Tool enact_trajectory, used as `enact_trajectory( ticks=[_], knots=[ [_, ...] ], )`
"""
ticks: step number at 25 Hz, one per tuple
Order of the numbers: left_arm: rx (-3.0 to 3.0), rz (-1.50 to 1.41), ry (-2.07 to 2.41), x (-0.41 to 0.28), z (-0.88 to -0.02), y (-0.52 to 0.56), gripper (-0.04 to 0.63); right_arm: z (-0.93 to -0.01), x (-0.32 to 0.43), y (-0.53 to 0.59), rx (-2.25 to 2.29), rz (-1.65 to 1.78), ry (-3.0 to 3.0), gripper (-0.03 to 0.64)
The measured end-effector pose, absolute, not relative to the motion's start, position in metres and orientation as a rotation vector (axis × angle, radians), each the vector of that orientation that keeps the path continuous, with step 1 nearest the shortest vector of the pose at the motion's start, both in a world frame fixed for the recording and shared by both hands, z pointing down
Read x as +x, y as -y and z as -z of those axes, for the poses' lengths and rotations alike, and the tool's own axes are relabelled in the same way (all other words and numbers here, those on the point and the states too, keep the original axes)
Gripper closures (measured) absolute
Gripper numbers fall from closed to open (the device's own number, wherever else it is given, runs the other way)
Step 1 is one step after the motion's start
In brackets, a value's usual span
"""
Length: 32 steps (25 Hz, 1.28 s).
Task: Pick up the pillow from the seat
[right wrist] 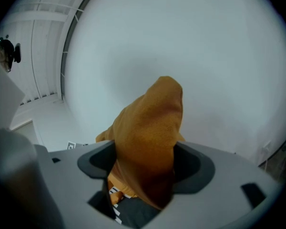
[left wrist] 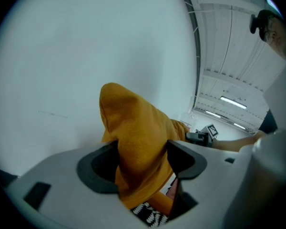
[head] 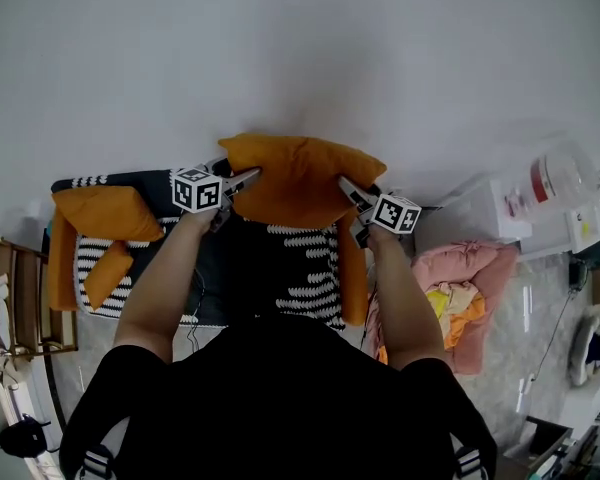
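Observation:
An orange pillow (head: 298,180) is lifted above the seat (head: 280,268) of a dark chair with black-and-white zigzag fabric. My left gripper (head: 238,182) is shut on the pillow's left corner; in the left gripper view the orange pillow (left wrist: 138,147) bulges between both pads. My right gripper (head: 350,192) is shut on the right corner, and the pillow's corner (right wrist: 150,137) fills the gap between its pads in the right gripper view. The pillow hangs stretched between the two grippers, in front of a white wall.
A second orange cushion (head: 106,211) lies on a neighbouring seat at the left, with a smaller one (head: 107,273) below it. A pink bundle of cloth (head: 458,278) and white containers (head: 540,203) sit at the right. A wooden rack (head: 20,298) stands at the far left.

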State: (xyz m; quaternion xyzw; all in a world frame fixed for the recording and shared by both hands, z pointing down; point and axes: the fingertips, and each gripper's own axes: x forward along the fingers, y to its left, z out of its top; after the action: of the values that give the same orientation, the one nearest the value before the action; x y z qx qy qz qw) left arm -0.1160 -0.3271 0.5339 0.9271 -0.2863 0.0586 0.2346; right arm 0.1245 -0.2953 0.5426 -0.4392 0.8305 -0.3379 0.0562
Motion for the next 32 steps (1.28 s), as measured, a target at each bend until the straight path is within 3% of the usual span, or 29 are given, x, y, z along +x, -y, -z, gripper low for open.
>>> enact_trajectory(
  ticks=[32],
  knots=[
    [2.621, -0.107, 0.767, -0.130, -0.477, 0.253, 0.284, -0.479, 0.112, 0.214, -1.261, 0.908, -2.541, 0.279]
  ],
)
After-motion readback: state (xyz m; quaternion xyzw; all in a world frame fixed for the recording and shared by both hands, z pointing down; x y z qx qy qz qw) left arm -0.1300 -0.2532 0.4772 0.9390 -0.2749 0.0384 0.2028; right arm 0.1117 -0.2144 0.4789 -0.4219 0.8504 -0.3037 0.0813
